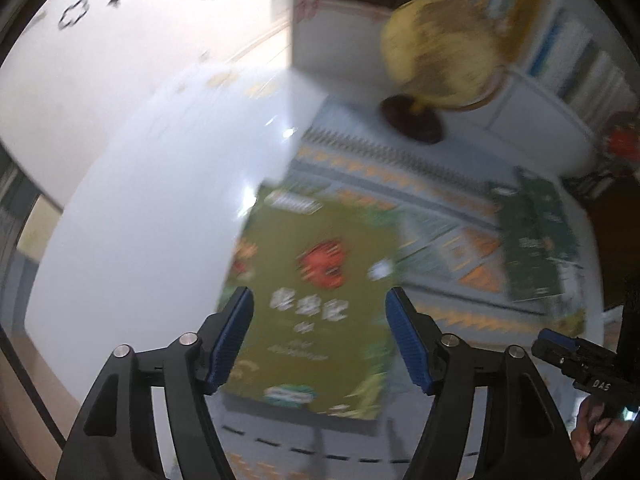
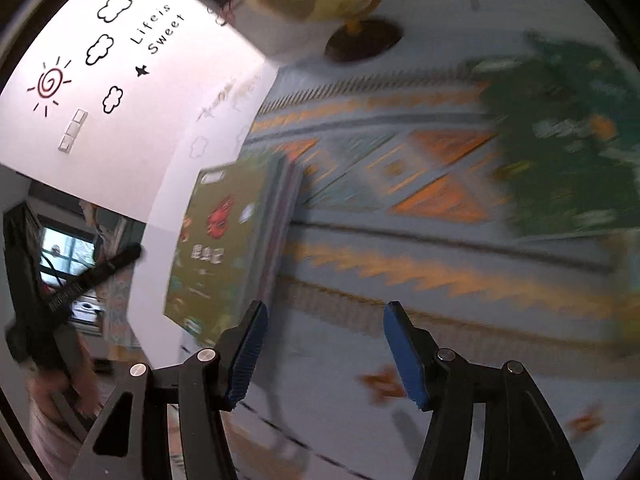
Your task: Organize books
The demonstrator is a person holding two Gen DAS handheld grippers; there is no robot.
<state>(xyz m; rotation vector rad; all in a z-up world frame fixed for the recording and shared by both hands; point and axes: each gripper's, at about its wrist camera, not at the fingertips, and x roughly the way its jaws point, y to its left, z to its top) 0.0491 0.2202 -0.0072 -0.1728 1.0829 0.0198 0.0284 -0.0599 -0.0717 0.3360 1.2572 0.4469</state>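
An olive-green book (image 1: 320, 300) with a red bug on its cover tops a low stack at the left end of the patterned cloth. My left gripper (image 1: 320, 304) hangs open above it, pads apart and touching nothing. In the right wrist view the same stack (image 2: 224, 240) lies to the left, its layered edges showing. My right gripper (image 2: 324, 344) is open over bare cloth, nothing between its pads. A dark green book (image 1: 536, 240) lies flat at the cloth's right side, blurred in the right wrist view (image 2: 560, 140). A blue-padded fingertip (image 1: 554, 340) of the right gripper pokes in.
A yellow globe (image 1: 440, 52) on a dark round base stands at the back of the table (image 1: 160, 200). The orange-and-blue patterned cloth (image 2: 420, 272) covers most of it. A shelf of books (image 1: 580, 60) sits far right. A person's hand (image 2: 60, 380) holds the other tool.
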